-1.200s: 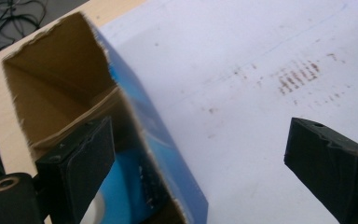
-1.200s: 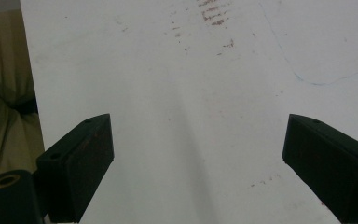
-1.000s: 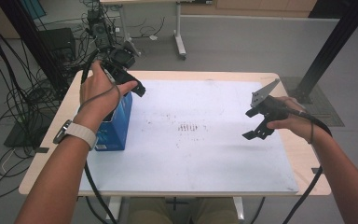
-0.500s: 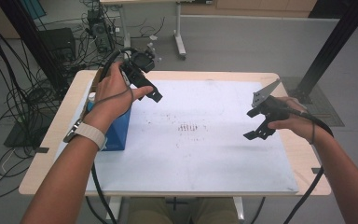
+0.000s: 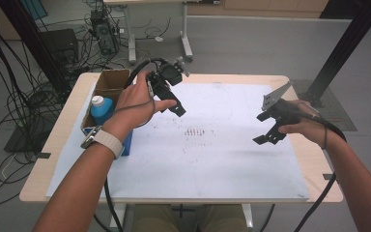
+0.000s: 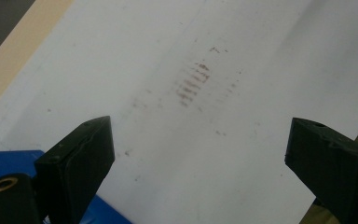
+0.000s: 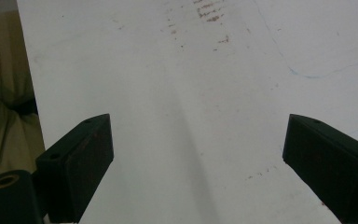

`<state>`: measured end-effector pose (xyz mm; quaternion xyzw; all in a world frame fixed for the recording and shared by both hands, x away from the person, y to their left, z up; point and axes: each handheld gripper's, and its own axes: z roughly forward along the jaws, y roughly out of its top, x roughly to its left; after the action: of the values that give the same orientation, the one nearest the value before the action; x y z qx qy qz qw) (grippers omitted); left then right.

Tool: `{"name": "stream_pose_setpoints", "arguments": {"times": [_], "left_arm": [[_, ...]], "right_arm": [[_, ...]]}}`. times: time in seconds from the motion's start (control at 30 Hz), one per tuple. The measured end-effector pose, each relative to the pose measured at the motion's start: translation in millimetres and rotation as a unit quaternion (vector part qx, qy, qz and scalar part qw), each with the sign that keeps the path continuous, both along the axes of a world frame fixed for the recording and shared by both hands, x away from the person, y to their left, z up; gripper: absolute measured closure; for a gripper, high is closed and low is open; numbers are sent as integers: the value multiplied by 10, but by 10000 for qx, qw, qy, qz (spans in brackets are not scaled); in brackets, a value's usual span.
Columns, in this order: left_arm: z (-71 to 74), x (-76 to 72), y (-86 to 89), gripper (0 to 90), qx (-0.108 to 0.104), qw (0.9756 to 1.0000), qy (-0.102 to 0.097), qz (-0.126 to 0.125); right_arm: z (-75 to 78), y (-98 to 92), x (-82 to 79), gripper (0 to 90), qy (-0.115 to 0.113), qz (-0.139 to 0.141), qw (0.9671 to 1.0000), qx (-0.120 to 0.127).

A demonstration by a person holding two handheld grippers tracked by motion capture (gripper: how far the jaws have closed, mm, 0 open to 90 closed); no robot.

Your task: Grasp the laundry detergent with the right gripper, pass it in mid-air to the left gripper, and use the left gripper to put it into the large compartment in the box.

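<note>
My left gripper (image 5: 174,104) hangs open above the left part of the white sheet (image 5: 207,159), just right of a blue cardboard box (image 5: 125,142). In that box stands a blue bottle with a white cap (image 5: 100,107). The left gripper view looks down between wide-apart jaws at the sheet and its brown smudge marks (image 6: 193,83), with a blue box corner (image 6: 9,156) at lower left. My right gripper (image 5: 269,126) is held open above the right side of the sheet; its own view has bare sheet between the jaws.
The sheet covers most of a wooden table (image 5: 60,145). Brown smudges (image 5: 197,133) mark the sheet's middle. A black post (image 5: 343,53) rises at the far right, and cables and desk legs (image 5: 186,38) lie on the floor beyond the table.
My left gripper has lifted from the blue box and moved right and away, over the sheet, uncovering the bottle in the box. The right gripper has barely shifted.
</note>
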<state>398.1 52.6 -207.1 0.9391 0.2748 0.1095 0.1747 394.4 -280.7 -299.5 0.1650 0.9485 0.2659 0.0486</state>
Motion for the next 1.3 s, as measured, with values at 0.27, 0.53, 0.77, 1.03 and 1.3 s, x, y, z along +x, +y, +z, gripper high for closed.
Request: {"name": "stream_pose_setpoints", "arguments": {"times": [0.27,0.53,0.77,1.03,1.3], "left_arm": [[-89,-47,-140,87,53,9997,81,-206],[-186,-128,-287,89,152,9988,105,-454],[-274,-148,-405,89,196,9979,185,-597],[-330,-144,-431,90,199,9975,220,-645],[-344,-159,-458,90,230,9968,206,-733]], "right_arm": [[-2,1,5,86,7,-3,10000,-2],[-11,4,7,86,8,-9,10000,5],[-26,-1,9,86,15,-38,10000,30],[-15,-14,5,84,12,-56,10000,24],[8,-27,5,84,-24,-79,10000,43]]}}
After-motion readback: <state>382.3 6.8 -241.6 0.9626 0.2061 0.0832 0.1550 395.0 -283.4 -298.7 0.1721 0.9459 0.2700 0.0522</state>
